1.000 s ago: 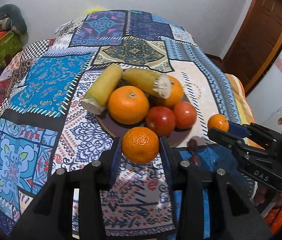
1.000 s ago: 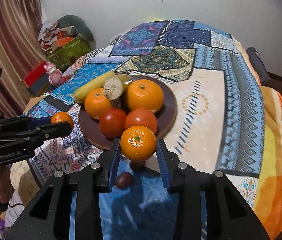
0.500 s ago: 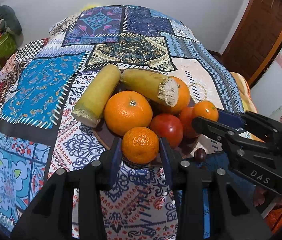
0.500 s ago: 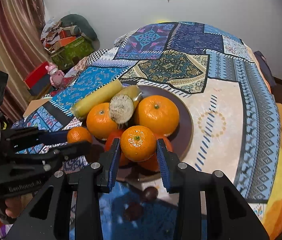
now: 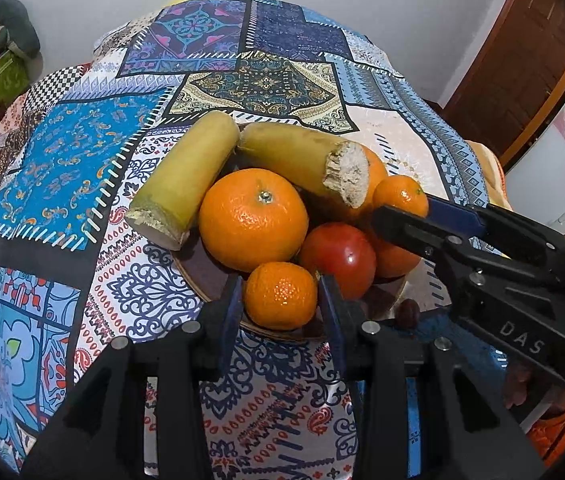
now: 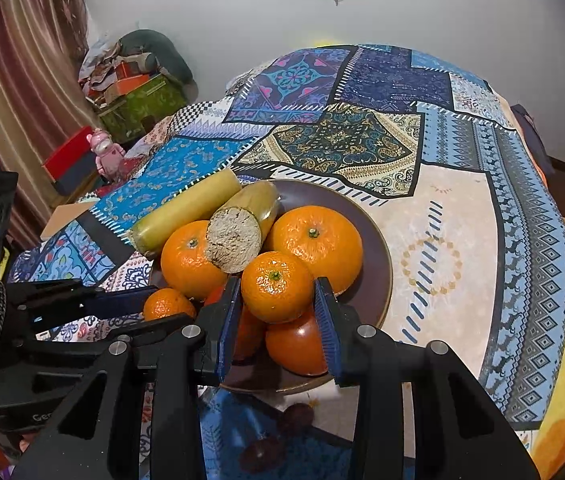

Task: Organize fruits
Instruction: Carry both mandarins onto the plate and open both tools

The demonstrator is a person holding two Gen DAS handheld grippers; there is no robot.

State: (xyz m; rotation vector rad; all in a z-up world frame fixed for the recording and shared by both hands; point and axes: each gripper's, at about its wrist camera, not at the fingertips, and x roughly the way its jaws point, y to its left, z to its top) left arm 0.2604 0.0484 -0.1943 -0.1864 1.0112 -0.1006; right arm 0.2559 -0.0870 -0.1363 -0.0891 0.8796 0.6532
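My left gripper [image 5: 280, 308] is shut on a small mandarin [image 5: 280, 294], held over the near rim of the brown plate [image 5: 202, 280]. My right gripper [image 6: 276, 300] is shut on a second small mandarin [image 6: 276, 284], above the tomatoes [image 6: 296, 344] on the plate [image 6: 378, 264]. The plate carries two large oranges [image 6: 316, 242], two tomatoes and two yellow cane pieces [image 5: 184, 182]. Each gripper shows in the other's view: the right gripper [image 5: 402, 208] with its mandarin [image 5: 400, 194], the left gripper [image 6: 166, 310] with its mandarin [image 6: 168, 302].
A patchwork cloth [image 6: 442, 216] covers the table. Small dark fruits [image 6: 296, 414] lie on it just in front of the plate, one also seen as a dark fruit [image 5: 408, 312]. Boxes and a pink toy [image 6: 104, 152] stand at the left by a curtain.
Both grippers have come forward with their mandarins, from short of the plate to over its near part. The right mandarin now hangs above the tomatoes beside the cut cane end.
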